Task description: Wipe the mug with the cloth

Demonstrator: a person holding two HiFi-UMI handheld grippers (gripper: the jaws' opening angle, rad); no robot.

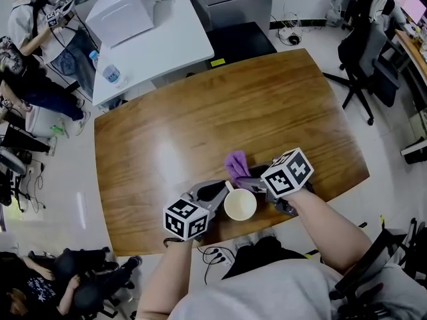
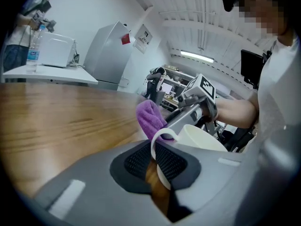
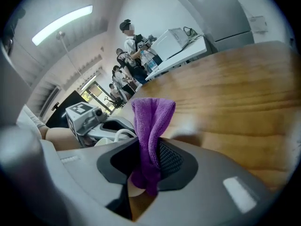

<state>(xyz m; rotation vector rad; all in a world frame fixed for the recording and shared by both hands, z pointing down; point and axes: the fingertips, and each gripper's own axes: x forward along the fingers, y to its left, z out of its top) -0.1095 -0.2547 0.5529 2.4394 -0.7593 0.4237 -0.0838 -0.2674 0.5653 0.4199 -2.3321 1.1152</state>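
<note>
A white mug (image 1: 240, 205) stands near the front edge of the wooden table (image 1: 200, 125). My left gripper (image 1: 219, 191) is shut on the mug's handle (image 2: 160, 138), which sits between the two black pads. The mug's body (image 2: 204, 138) lies just to the right in the left gripper view. My right gripper (image 1: 252, 179) is shut on a purple cloth (image 1: 237, 165); the cloth (image 3: 149, 126) sticks up out of the jaws and hangs a little below them. The cloth (image 2: 150, 118) is close beside the mug's far side; whether it touches the mug I cannot tell.
A white table (image 1: 153, 39) with a white box (image 1: 123, 9) and a water bottle (image 1: 112, 75) stands beyond the wooden table's far left. People sit at the left (image 1: 40, 39). Office chairs (image 1: 363, 59) stand at the right.
</note>
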